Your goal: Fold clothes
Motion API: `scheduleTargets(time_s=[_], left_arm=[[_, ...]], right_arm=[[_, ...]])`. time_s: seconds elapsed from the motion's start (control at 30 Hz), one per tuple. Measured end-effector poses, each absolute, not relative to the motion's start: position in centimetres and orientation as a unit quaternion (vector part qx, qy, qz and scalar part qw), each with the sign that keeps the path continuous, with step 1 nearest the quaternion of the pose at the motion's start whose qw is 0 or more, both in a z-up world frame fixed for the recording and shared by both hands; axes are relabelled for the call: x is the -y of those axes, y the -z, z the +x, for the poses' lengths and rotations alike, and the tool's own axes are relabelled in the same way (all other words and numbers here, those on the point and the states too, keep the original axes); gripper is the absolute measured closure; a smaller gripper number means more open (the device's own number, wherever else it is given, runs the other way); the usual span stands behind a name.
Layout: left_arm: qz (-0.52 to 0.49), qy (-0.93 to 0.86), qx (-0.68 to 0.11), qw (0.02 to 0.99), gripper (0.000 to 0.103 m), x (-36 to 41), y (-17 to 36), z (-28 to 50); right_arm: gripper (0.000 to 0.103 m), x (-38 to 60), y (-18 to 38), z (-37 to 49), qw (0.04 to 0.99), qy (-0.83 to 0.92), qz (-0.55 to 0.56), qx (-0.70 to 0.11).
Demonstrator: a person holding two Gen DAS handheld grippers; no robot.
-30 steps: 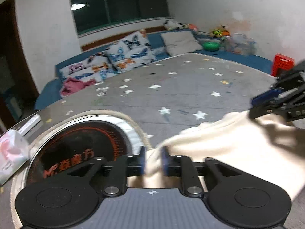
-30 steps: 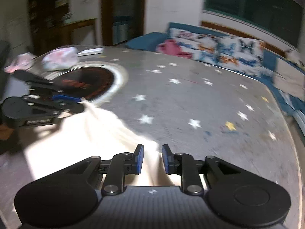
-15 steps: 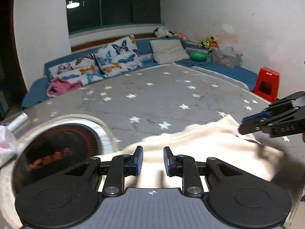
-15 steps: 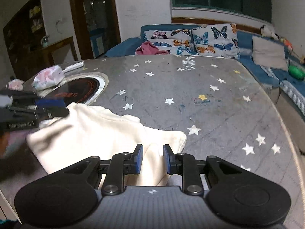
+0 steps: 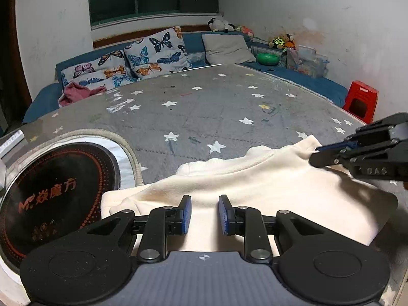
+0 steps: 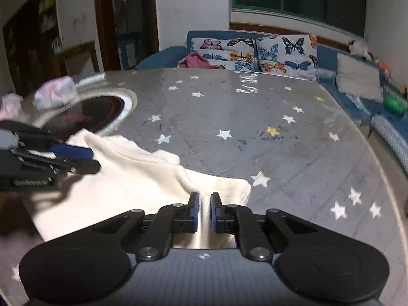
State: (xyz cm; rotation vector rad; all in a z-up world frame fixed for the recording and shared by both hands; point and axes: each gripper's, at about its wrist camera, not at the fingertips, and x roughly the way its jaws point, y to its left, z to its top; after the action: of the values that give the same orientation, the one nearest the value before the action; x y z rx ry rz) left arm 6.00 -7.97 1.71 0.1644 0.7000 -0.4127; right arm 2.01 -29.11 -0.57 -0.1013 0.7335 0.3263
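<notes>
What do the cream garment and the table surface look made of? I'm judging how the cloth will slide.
Cream garment: looks like soft fleece or brushed knit, matte, with thick rounded folds. Table surface: apparently a smooth, glossy plastic-like cover over grey star print; glare patches show.

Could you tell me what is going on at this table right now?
A person with a handheld gripper in each hand is folding a cream garment on the star-patterned table. The right gripper is shut on a ridge of the cloth at its near edge. The left gripper hovers open over the fabric, gripping nothing. The garment lies bunched beside the round black cooktop set into the table.
</notes>
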Motion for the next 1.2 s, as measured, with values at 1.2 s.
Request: scheduleTargets(time_s=[1.2], left_arm=[[0.029,0.194,-0.324,0.926,0.077,7.0,-2.6,7.0]], right_arm=[[0.09,22.2,-1.2,3.7,0.912,-0.203,-0.062,-0.35]])
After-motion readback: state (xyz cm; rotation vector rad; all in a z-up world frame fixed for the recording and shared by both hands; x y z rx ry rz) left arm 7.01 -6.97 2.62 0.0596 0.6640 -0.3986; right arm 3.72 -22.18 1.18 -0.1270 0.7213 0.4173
